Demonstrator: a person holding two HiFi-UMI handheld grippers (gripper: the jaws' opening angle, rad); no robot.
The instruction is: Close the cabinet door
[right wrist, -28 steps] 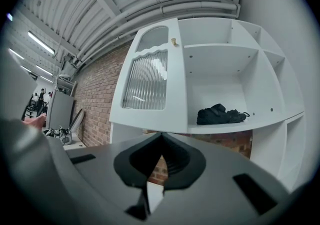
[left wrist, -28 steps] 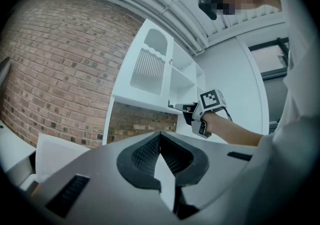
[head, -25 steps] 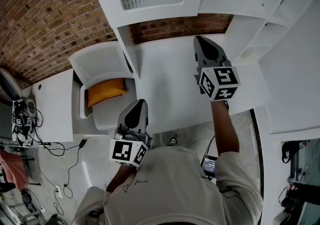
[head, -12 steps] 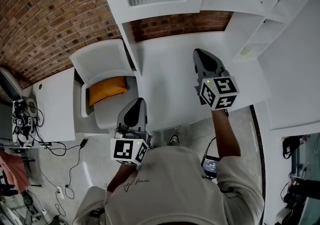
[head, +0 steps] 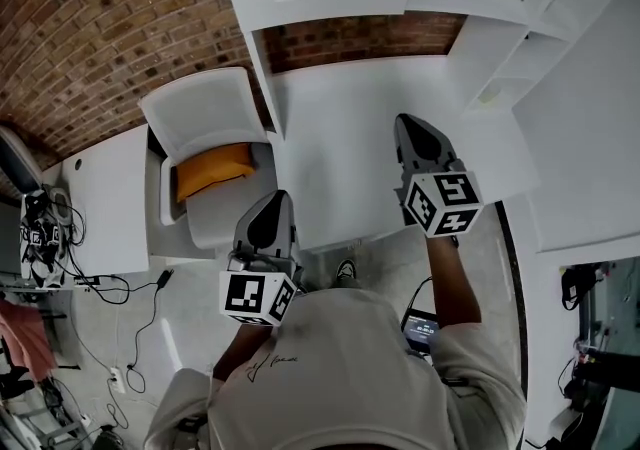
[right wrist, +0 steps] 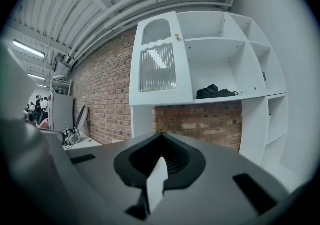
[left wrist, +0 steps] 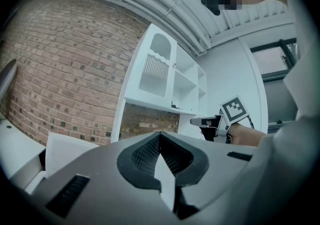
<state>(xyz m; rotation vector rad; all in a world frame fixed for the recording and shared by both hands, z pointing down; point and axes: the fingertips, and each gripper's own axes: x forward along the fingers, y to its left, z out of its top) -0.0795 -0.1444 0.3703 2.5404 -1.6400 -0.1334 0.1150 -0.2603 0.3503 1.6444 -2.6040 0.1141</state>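
Right gripper [head: 412, 128] drawn back from the cabinet door [right wrist: 157, 66], jaws together and empty, left gripper [head: 278, 203] likewise closed

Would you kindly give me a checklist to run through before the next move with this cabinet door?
1. Door flush with the cabinet: ok, it looks shut.
2. Door fully latched: cannot tell.
3. Left gripper empty, jaws together: ok.
4. Right gripper empty, jaws together: ok.
5. Both grippers apart from the door: ok.
6. Black bundle clear of the door: ok, it lies in the next compartment.
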